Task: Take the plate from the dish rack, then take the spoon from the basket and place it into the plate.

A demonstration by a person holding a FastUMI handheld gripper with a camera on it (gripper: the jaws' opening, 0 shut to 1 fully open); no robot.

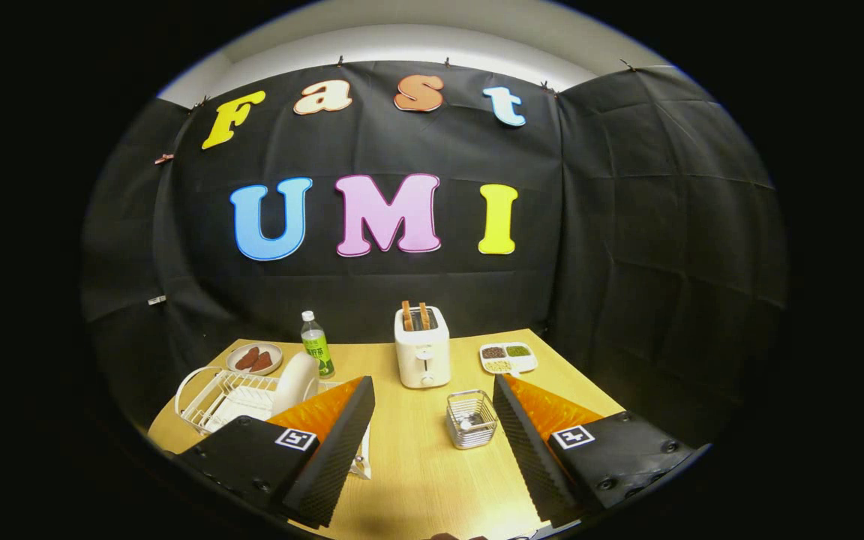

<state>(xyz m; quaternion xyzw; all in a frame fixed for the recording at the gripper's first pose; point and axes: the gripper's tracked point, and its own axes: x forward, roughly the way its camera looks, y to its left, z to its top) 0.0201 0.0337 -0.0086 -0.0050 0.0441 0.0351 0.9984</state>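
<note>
Smooth light wood table, shiny wire basket, glossy white plastic toaster, coated white wire dish rack.

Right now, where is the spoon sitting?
In the gripper view, the spoon lies in the wire basket on the table, between the open gripper fingers, just in front of the toaster.

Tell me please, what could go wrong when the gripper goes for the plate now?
1. The plate stands upright in the dish rack; the open gripper might pinch it badly and let it slip.
2. The bottle stands just behind the rack and could get knocked over.
</note>
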